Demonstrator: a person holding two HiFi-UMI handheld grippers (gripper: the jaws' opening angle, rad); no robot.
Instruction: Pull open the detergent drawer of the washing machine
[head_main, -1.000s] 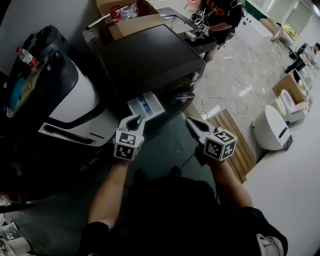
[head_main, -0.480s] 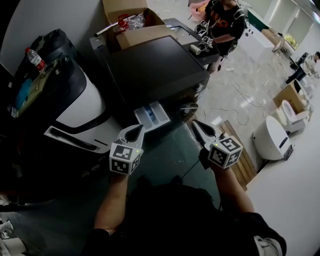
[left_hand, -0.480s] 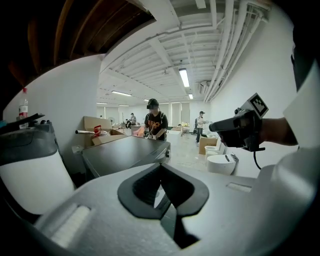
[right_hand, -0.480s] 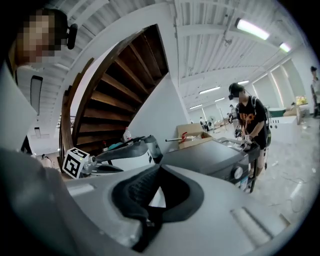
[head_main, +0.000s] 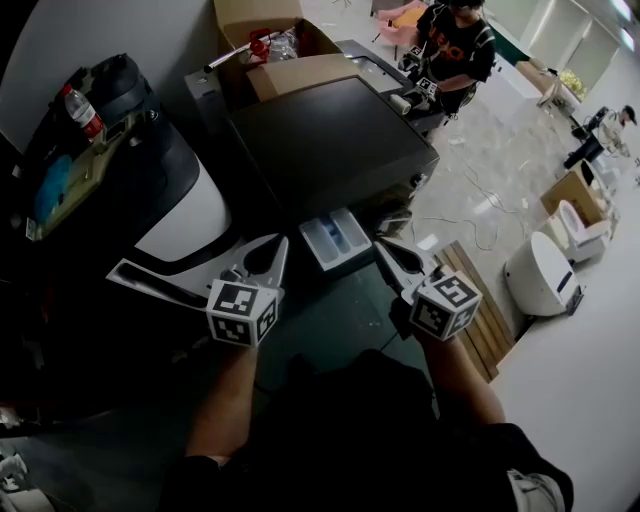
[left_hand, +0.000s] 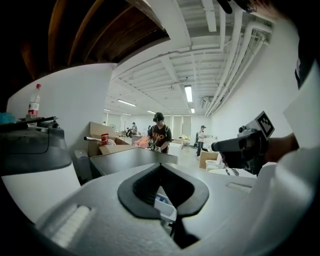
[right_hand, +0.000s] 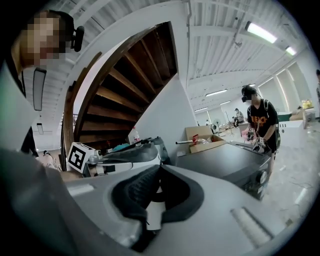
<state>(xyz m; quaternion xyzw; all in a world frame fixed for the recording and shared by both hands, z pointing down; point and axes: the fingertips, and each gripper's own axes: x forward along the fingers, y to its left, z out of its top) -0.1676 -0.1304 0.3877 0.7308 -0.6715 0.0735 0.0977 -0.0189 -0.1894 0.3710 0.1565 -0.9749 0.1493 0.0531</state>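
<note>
The dark washing machine (head_main: 330, 140) stands in front of me, and its white detergent drawer (head_main: 338, 242) with a blue insert sticks out of the front. My left gripper (head_main: 272, 254) hovers just left of the drawer, shut and holding nothing. On the drawer's right my right gripper (head_main: 386, 252) looks shut and empty too. In the left gripper view the left gripper (left_hand: 175, 220) has its pads together, with the drawer (left_hand: 164, 202) showing through the hole between them and the right gripper (left_hand: 240, 147) off to the right. In the right gripper view the right gripper (right_hand: 150, 220) points past the machine (right_hand: 225, 160).
A white and black appliance (head_main: 180, 220) stands left of the machine, with a bottle (head_main: 82, 110) on it. An open cardboard box (head_main: 270, 30) sits behind the machine. A person (head_main: 455, 45) stands at its far right corner. A wooden pallet (head_main: 480, 300) and a white round appliance (head_main: 540, 265) are on the right.
Both grippers have drawn back from the drawer toward me and risen. The left gripper, which was at the drawer's front, is now apart from it. The drawer stays pulled out.
</note>
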